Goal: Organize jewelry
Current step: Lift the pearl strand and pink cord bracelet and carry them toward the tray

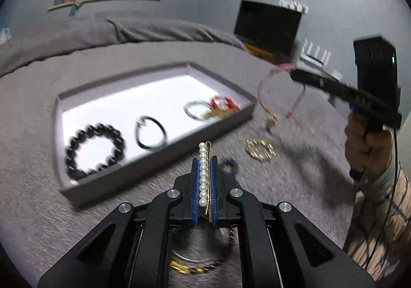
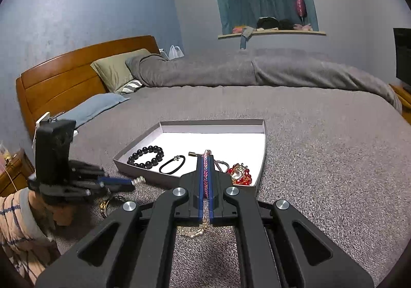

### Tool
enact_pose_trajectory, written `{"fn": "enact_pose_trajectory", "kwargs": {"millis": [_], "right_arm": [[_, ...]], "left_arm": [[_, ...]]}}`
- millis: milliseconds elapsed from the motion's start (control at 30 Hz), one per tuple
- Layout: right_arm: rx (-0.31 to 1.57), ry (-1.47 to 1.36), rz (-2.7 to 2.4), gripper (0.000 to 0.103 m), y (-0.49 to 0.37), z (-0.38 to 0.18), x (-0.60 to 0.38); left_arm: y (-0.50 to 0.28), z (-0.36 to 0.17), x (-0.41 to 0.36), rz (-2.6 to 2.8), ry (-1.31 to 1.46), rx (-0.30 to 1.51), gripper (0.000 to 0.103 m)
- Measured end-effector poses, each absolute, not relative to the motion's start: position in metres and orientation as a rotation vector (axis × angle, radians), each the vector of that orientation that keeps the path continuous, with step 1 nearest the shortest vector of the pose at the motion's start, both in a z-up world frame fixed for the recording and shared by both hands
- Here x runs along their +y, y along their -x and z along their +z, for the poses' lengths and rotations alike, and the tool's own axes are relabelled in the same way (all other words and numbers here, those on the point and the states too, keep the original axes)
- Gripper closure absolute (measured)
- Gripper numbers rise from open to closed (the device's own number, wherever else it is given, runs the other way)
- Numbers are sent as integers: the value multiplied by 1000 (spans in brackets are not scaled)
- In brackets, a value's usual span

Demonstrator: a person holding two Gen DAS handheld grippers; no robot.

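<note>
A grey tray [image 1: 154, 157] with a white floor lies on the bed; it also shows in the right wrist view [image 2: 260, 172]. In it lie a black bead bracelet [image 1: 93, 150] [image 2: 146, 157], a black hair tie [image 1: 151, 133] [image 2: 172, 164], a silver ring bracelet [image 1: 196, 109] and red-and-gold beads [image 1: 223, 105] [image 2: 240, 173]. My left gripper [image 1: 205, 159] is shut on a pearl hair clip [image 1: 203, 172], just before the tray's near wall. My right gripper [image 2: 205, 162] is shut on a pink bracelet [image 2: 205, 175] [image 1: 280, 87], which hangs above the bed to the right of the tray.
Loose on the grey bedspread lie a gold bracelet [image 1: 259, 149], a small blue piece [image 1: 228, 166] and gold chains beneath each gripper [image 1: 190, 267] [image 2: 195, 230]. A folded duvet [image 2: 257, 69] and pillows lie further back. A dark screen [image 1: 267, 26] stands beyond the bed.
</note>
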State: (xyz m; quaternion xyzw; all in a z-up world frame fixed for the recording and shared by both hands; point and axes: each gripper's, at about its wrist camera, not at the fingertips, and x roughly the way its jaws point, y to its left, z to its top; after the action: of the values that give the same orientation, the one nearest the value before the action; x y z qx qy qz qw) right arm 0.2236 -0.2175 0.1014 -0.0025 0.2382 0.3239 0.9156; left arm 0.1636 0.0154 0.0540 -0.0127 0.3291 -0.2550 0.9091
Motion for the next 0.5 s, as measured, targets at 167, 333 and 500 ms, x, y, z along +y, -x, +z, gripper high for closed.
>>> {"fn": "enact_pose_trajectory", "kwargs": {"millis": [167, 333, 500], "right_arm": [[467, -21, 664, 101, -232, 110, -222], [435, -55, 658, 101, -239, 120, -220], [410, -65, 649, 101, -254, 127, -209]], "left_arm": [[-175, 73, 30, -460, 53, 623, 94], [-191, 86, 38, -406, 64, 599, 94], [-210, 90, 45, -332, 38, 579, 94]]}}
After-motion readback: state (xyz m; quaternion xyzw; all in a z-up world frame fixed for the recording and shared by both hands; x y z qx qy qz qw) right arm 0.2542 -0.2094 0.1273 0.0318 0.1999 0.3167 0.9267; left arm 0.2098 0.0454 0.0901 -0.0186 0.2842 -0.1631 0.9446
